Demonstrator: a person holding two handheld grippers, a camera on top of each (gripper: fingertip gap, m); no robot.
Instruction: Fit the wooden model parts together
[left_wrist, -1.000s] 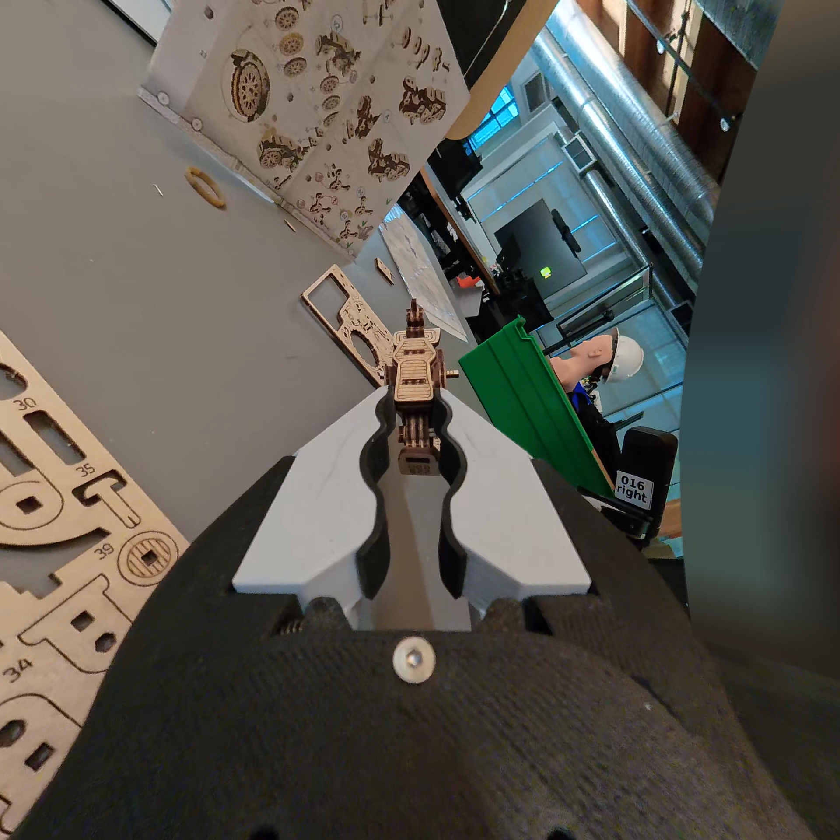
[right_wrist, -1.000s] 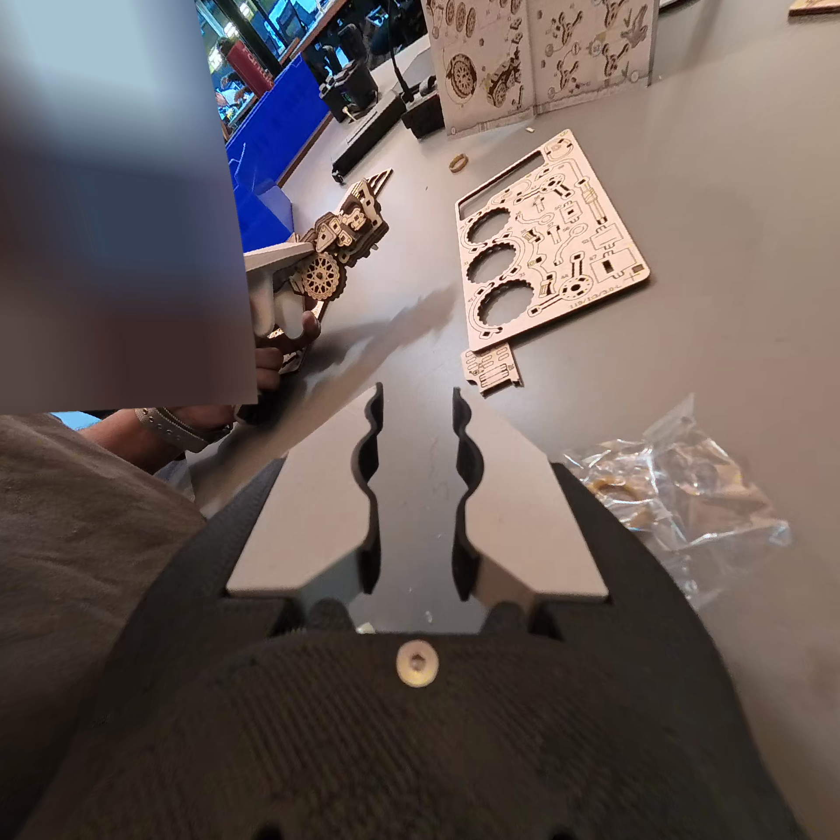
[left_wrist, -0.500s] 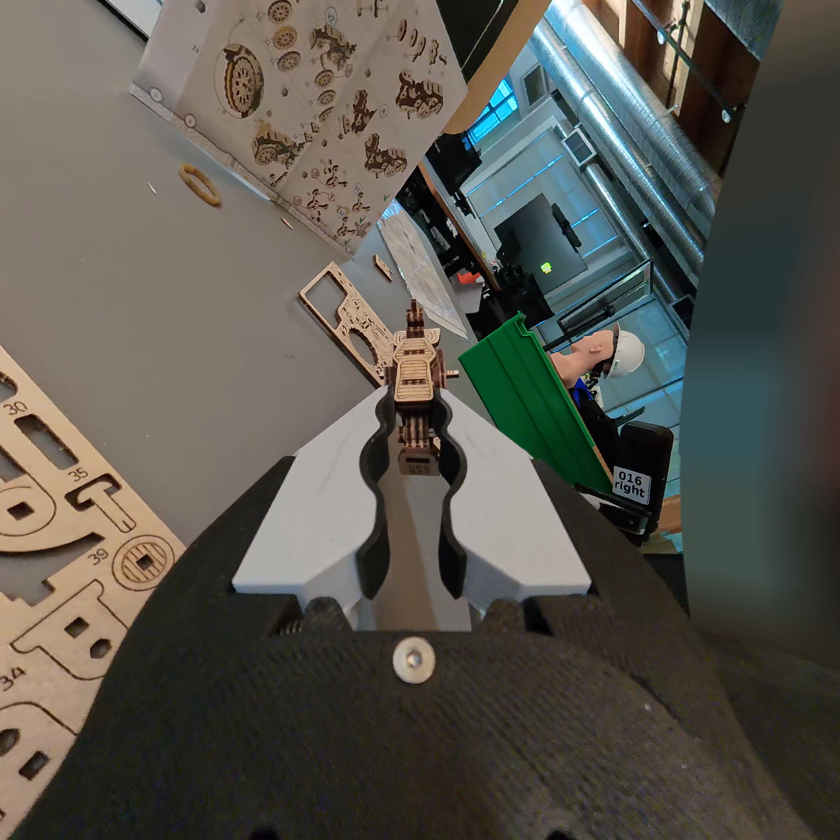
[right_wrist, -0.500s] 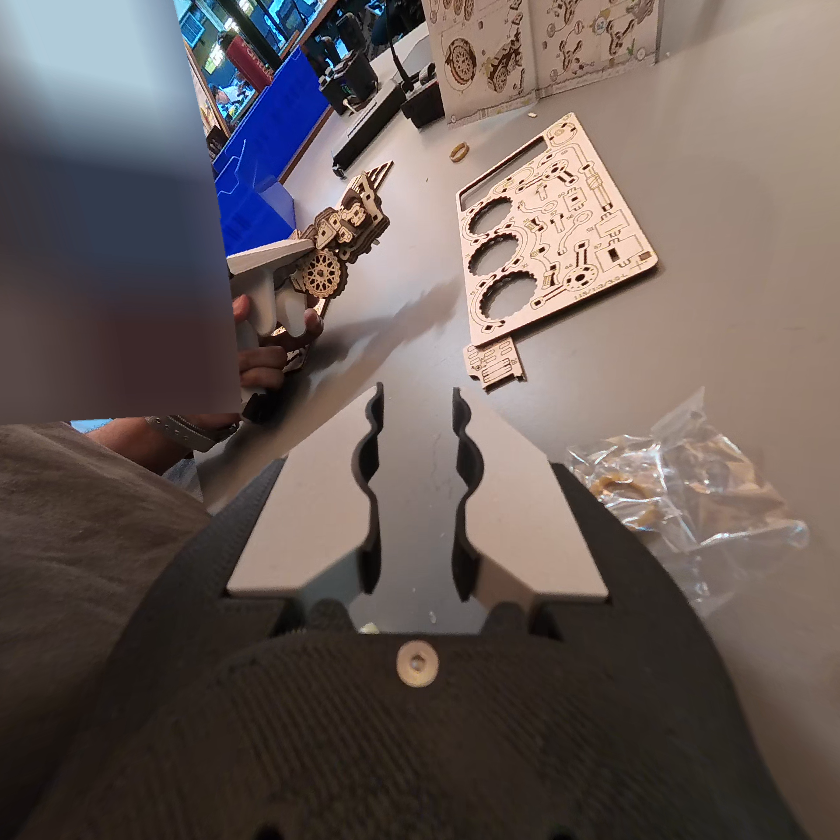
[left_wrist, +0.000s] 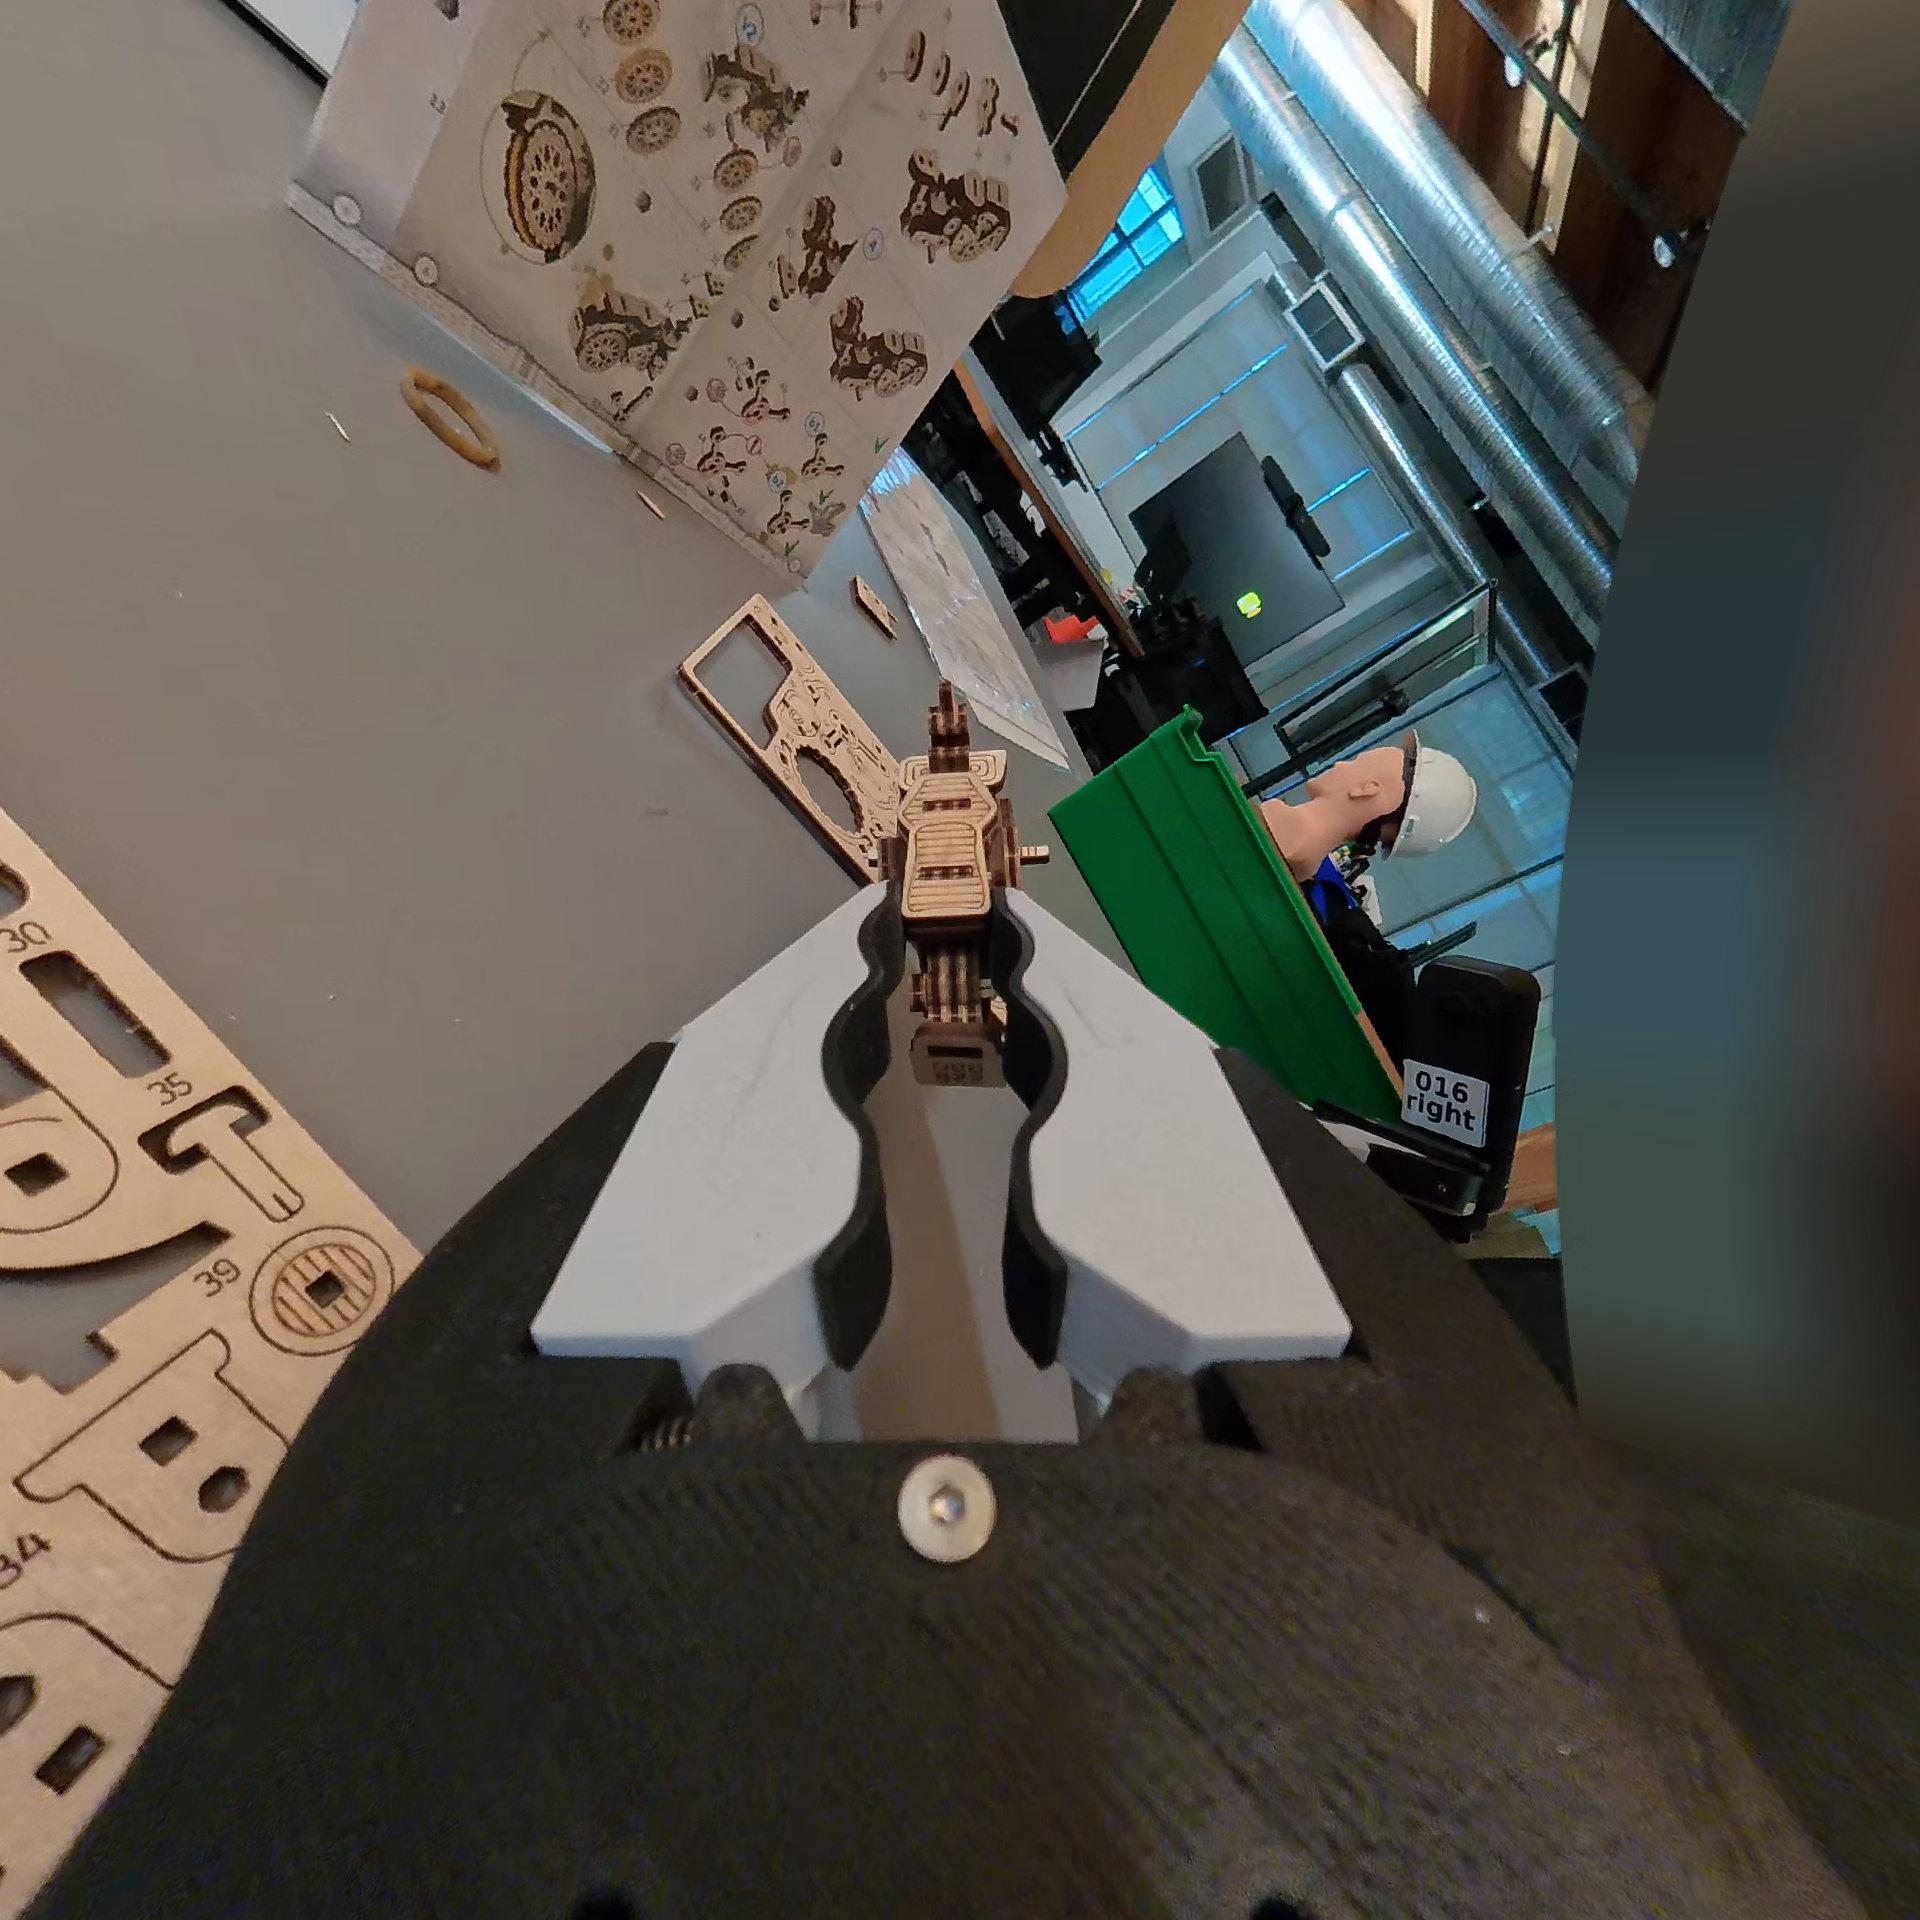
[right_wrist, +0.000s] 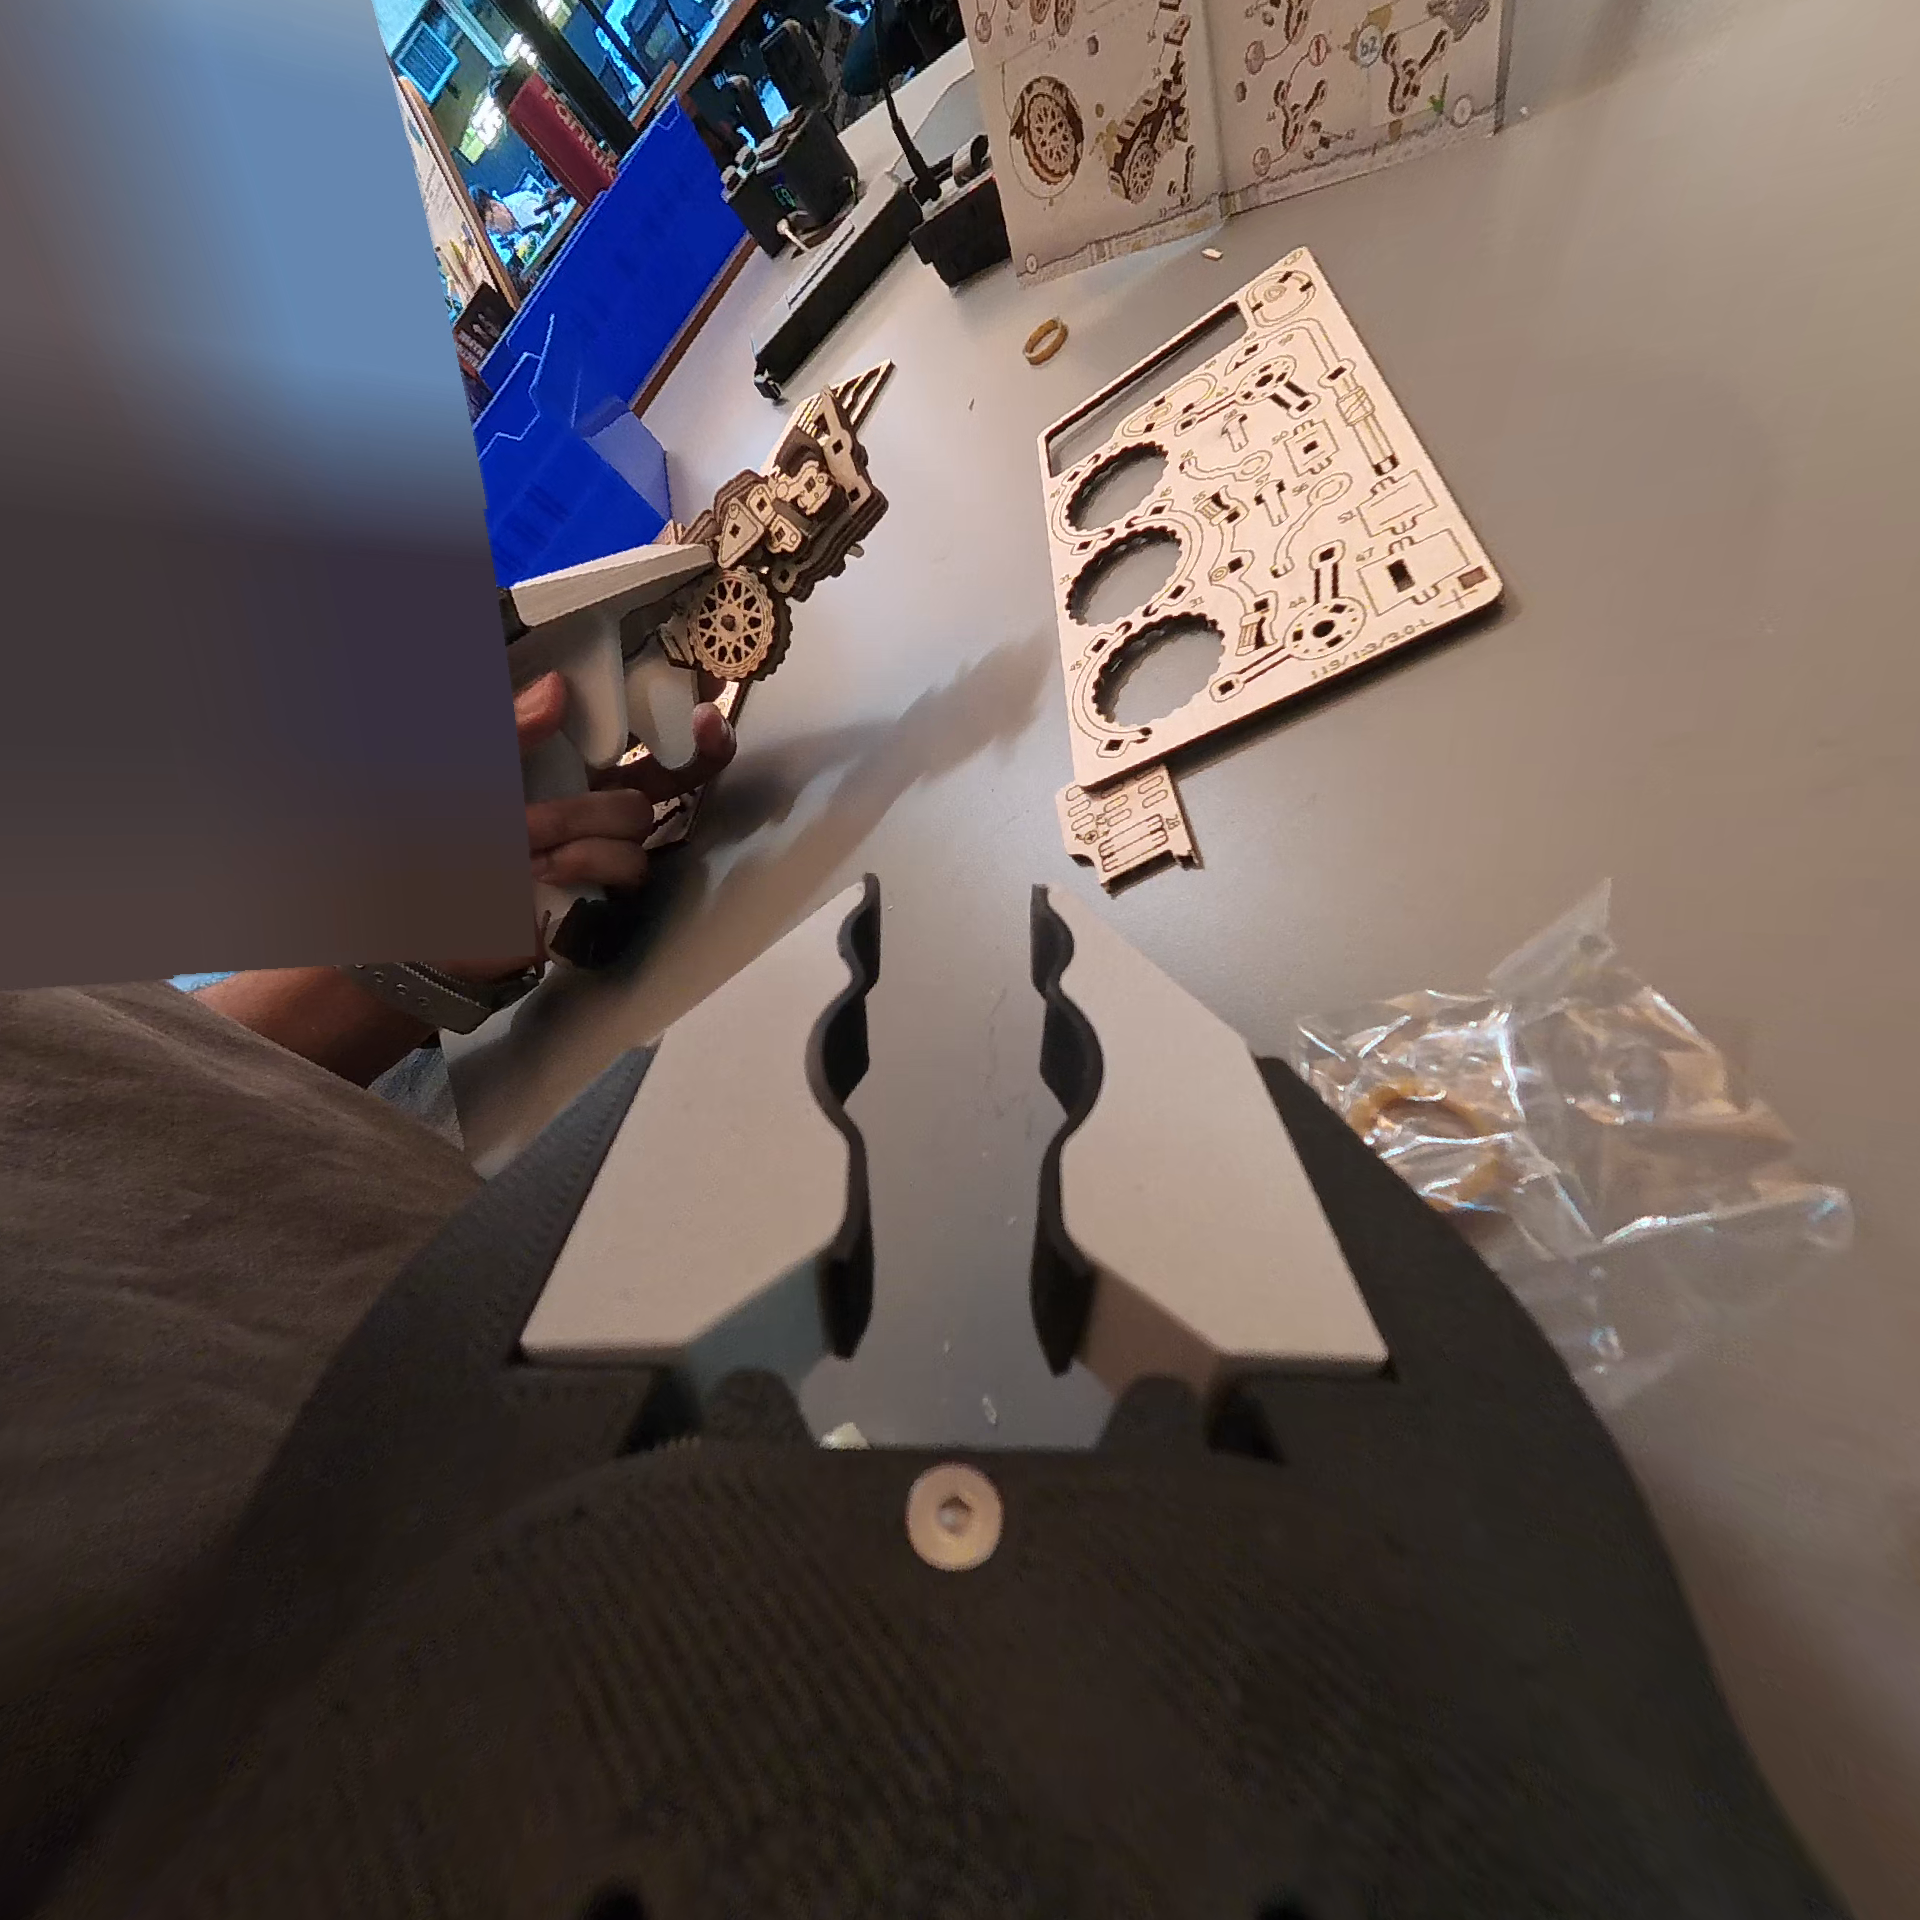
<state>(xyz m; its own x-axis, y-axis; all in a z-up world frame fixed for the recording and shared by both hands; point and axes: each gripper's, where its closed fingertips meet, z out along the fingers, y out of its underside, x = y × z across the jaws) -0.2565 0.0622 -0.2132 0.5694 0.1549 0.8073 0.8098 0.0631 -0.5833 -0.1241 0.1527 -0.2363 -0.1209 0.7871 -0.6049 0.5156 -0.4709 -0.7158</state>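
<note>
My left gripper (left_wrist: 943, 914) is shut on the wooden model (left_wrist: 945, 862), a part-built vehicle of layered plywood that sticks out past the fingertips, held above the grey table. The right wrist view shows that same model (right_wrist: 774, 566) with a spoked gear wheel, gripped by the left gripper at the left. My right gripper (right_wrist: 954, 914) is open and empty, low over the table. A small loose wooden piece (right_wrist: 1127, 821) lies just ahead of its right finger. Beyond it lies a wooden parts sheet (right_wrist: 1262, 566) with three round cut-outs.
A clear plastic bag (right_wrist: 1548, 1132) of small parts lies to the right of my right gripper. An instruction sheet (right_wrist: 1236, 114) stands at the back, with a small wooden ring (right_wrist: 1046, 338) before it. Another parts sheet (left_wrist: 135, 1278) lies at the left in the left wrist view. A green bin (left_wrist: 1216, 925) is at the table edge. About 15 cm separates my left fingertips from my right. The left gripper is farther from the small loose wooden piece (right_wrist: 1127, 821), some 15 cm, than the right, some 4 cm.
My right gripper has moved forward a little toward the small wooden piece and the parts sheet. The left gripper has kept its hold on the model, shifting only slightly.
</note>
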